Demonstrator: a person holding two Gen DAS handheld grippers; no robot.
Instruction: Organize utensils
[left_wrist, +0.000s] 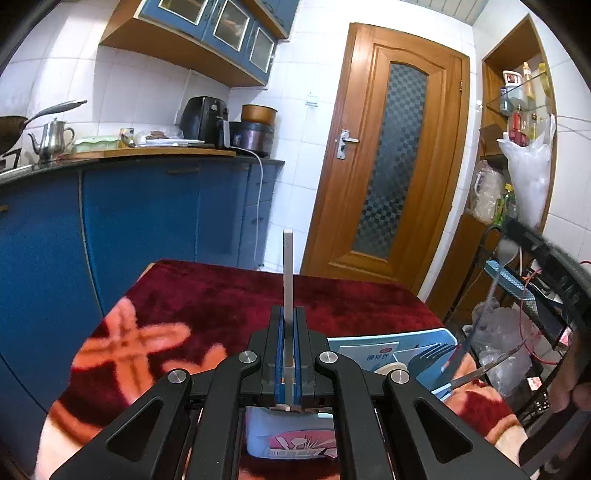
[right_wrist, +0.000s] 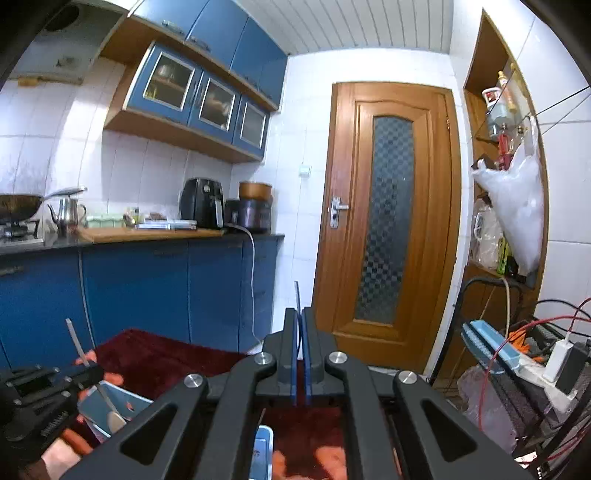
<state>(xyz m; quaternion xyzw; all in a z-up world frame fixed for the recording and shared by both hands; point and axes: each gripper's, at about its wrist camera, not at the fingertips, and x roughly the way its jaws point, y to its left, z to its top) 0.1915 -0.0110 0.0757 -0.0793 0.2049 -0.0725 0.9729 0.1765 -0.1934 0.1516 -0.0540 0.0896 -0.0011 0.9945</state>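
The left tool (left_wrist: 289, 325) is clamped mid-handle on a thin, stiff, light, slippery metal spoon (left_wrist: 288, 273) over the blue box (left_wrist: 388, 341) near the table's (left_wrist: 229, 295) right edge; the right tool (right_wrist: 300, 325) pinches a blue handle (right_wrist: 296, 295).

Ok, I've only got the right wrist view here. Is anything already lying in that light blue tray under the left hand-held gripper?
Observer: Yes. The left wrist view shows a dark fork lying in the light blue tray.
Operator: Is the fork the only thing in there?
Observer: No. A printed packet with a red label and blue writing lies in the tray beside the fork.
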